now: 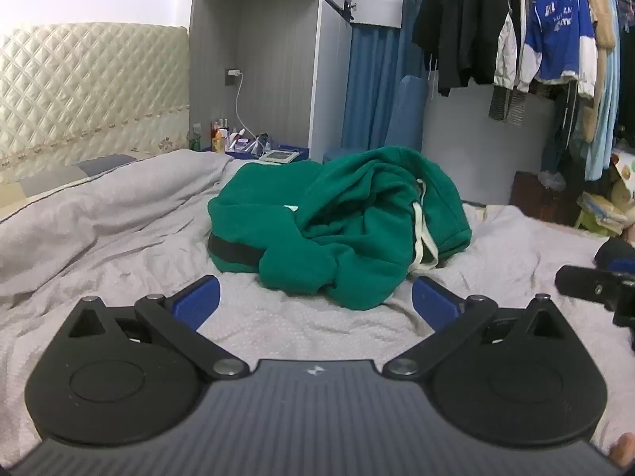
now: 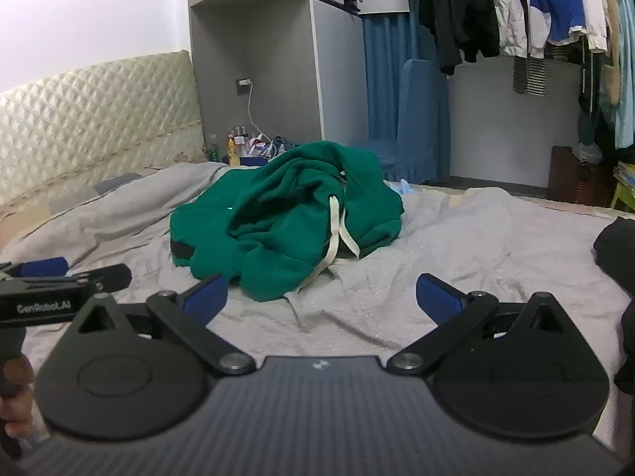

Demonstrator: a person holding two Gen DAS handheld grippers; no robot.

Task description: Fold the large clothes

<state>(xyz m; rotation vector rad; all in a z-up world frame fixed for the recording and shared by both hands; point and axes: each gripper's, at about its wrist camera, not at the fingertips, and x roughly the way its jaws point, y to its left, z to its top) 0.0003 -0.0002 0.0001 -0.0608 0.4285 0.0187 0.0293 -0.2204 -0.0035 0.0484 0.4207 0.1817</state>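
Green hoodie [image 1: 337,226] lies bunched ahead of our left claw [image 1: 315,297] and right claw [image 2: 321,295], both spread wide and empty; a blind pinch could snag its drawstring [image 1: 422,234].

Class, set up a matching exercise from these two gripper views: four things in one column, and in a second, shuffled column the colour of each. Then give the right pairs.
Things
1. hoodie
2. drawstring
3. bed cover
4. gripper pads

Colours
A. blue
B. pale grey
C. green
D. cream

Pairs: 1-C, 2-D, 3-B, 4-A.

The hoodie lies crumpled on the bed cover, its drawstring hanging loose over the front folds. The left gripper and right gripper both stand open, short of the hoodie.
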